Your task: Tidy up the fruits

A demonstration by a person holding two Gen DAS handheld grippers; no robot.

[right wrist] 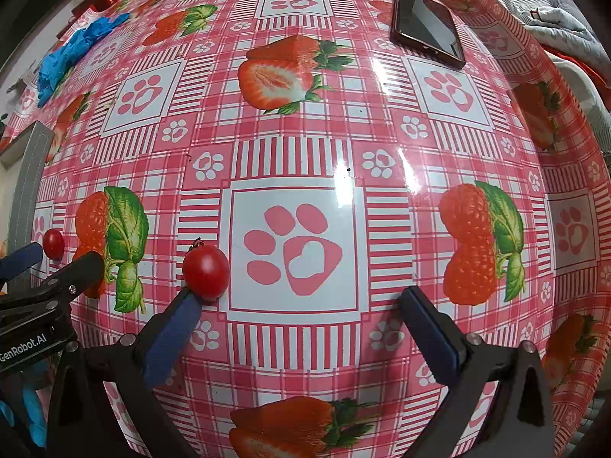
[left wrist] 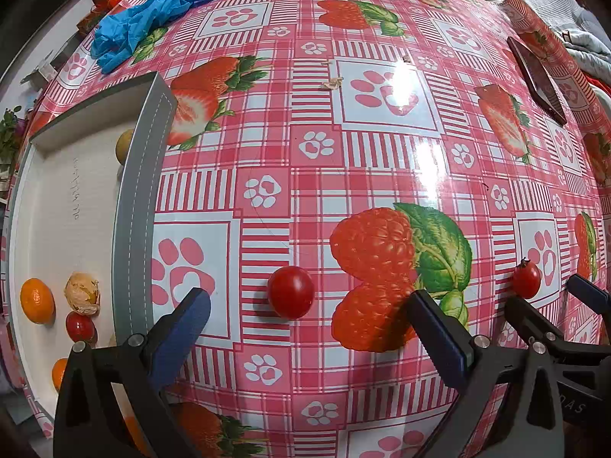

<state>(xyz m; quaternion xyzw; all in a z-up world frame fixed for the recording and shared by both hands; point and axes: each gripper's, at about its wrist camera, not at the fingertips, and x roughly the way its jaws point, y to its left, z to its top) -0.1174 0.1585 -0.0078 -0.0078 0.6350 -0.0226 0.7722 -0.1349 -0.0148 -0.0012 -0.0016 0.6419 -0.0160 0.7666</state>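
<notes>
left wrist view, cherry tomato (left wrist: pixel 291 292) between spread fingers (left wrist: pixel 194 309), untouched

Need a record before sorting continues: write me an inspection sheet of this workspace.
Surface: glossy pink checked tablecloth with strawberry and paw prints.
Job's things: two red cherry tomatoes loose on the cloth; grey-rimmed white tray holding an orange mandarin, a third tomato, a pale papery husked fruit.
Clutter: crumpled blue glove; dark smartphone.
Grippers: left tongs open around the nearer tomato, not touching; right tongs open, one finger against the other tomato.
Cables: nothing seen.
Surroundings: red boxes and fabric beyond the edges.
</notes>
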